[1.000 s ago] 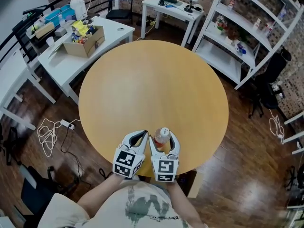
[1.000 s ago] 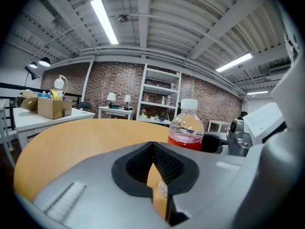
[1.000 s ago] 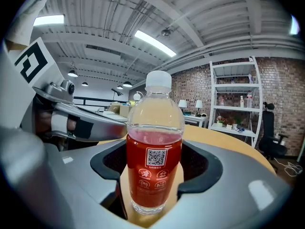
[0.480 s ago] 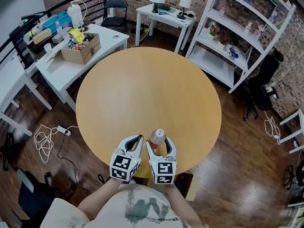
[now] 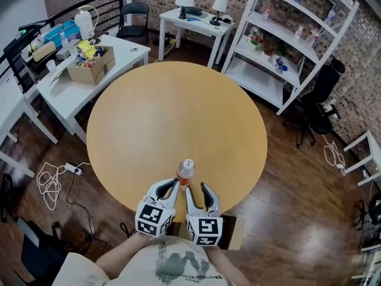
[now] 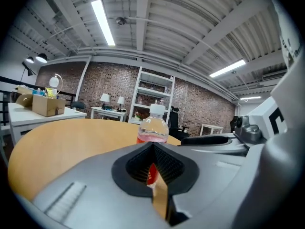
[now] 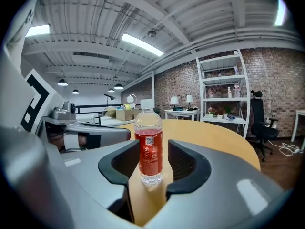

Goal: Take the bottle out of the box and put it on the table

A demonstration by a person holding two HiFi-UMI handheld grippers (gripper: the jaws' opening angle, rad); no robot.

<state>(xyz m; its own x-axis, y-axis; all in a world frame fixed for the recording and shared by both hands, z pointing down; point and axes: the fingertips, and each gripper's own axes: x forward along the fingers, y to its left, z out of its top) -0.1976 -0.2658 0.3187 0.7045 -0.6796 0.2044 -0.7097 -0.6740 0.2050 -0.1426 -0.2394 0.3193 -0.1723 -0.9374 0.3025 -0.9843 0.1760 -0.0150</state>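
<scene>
- Head view, lower centre: the clear plastic bottle [image 5: 186, 170], red drink, white cap, stands upright on the round wooden bench [image 5: 178, 112], near its edge.
- On the right gripper [image 5: 196, 189], jaws closing, pads apart and clear of the bottle just ahead.
- On the left gripper [image 5: 174, 183], jaws pressed together, empty.
</scene>
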